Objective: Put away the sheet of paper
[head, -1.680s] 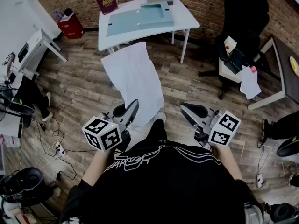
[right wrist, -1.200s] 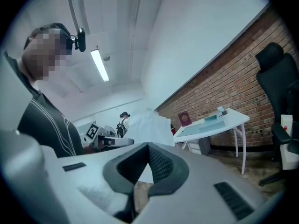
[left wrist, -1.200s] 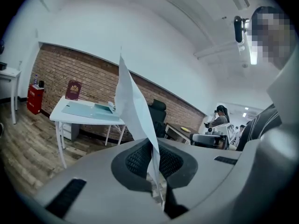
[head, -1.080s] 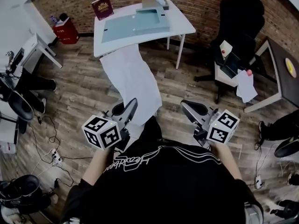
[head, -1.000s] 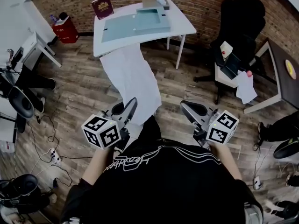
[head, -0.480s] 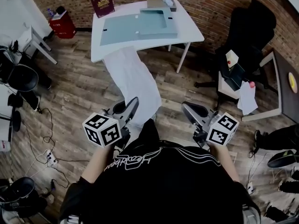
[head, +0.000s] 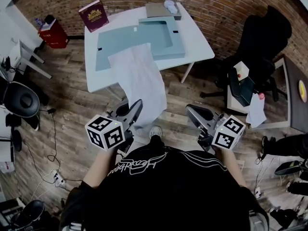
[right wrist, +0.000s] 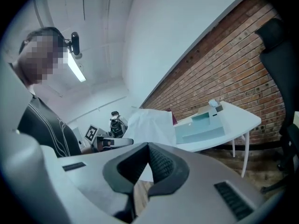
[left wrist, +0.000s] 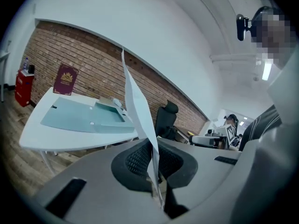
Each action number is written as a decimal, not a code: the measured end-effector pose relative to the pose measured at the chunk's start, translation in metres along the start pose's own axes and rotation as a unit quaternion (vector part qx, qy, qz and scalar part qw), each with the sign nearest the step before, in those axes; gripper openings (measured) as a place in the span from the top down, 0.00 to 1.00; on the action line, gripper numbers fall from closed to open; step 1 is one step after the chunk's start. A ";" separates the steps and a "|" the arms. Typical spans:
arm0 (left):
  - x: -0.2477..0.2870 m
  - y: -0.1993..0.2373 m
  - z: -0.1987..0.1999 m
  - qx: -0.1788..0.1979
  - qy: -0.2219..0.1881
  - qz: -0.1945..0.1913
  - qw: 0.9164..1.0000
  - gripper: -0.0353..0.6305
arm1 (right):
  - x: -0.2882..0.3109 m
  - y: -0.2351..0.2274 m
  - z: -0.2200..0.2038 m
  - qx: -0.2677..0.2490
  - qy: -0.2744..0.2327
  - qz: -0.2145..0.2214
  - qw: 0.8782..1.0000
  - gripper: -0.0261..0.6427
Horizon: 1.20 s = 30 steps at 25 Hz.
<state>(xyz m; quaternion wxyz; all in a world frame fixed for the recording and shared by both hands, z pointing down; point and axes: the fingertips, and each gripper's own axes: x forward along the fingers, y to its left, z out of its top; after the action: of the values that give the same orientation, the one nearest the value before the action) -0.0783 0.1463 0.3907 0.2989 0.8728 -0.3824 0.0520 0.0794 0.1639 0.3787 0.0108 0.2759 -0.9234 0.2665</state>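
Evidently the sheet of paper [head: 139, 76] seems light and floppy, best held at an edge; the left gripper [head: 135, 109], lower left, pinches its near edge; the right gripper [head: 194, 112] is closed, empty.

Looks like an office-type workroom to me. There's a bare brick wall [head: 226, 4] across the top of the head view, a wood-plank floor [head: 62, 105], a white surface [head: 197, 42] at upper centre, a black swivel chair [head: 262, 37] upper right, another desk [head: 293, 88] at the right edge, and a power strip [head: 57, 178] with loose cables lower left.
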 end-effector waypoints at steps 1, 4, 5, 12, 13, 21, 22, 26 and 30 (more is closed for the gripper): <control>0.006 0.011 0.008 -0.002 0.001 -0.002 1.000 0.90 | 0.010 -0.007 0.007 0.000 0.002 -0.001 1.000 0.96; 0.023 0.041 0.030 -0.009 0.001 -0.008 1.000 0.90 | 0.040 -0.027 0.025 -0.001 0.009 -0.003 1.000 0.96; 0.027 0.050 0.036 -0.010 0.002 -0.009 1.000 0.90 | 0.049 -0.032 0.031 -0.001 0.010 -0.004 1.000 0.96; 0.047 0.094 0.071 -0.017 -0.001 -0.018 1.000 0.90 | 0.086 -0.058 0.059 -0.001 -0.001 -0.008 1.000 0.96; 0.049 0.098 0.075 -0.018 -0.002 -0.017 1.000 0.90 | 0.088 -0.060 0.059 0.001 -0.001 -0.007 1.000 0.96; 0.058 0.128 0.106 -0.023 -0.020 0.007 1.000 0.90 | 0.108 -0.085 0.069 0.014 0.000 0.006 1.000 0.96; 0.060 0.132 0.109 -0.026 -0.022 0.011 0.999 0.90 | 0.111 -0.089 0.071 0.017 0.000 0.011 1.000 0.96; 0.068 0.149 0.125 -0.030 -0.029 0.030 0.999 0.90 | 0.132 -0.111 0.082 0.023 0.005 0.032 0.999 0.96; 0.080 0.173 0.146 -0.039 -0.036 0.052 0.997 0.90 | 0.160 -0.139 0.102 0.028 0.007 0.052 0.998 0.96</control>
<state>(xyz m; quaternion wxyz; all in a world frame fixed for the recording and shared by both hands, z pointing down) -0.1636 -0.0784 0.3805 0.3153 0.8409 -0.4394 0.0211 0.0287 -0.0657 0.3854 -0.0038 0.2258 -0.9286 0.2943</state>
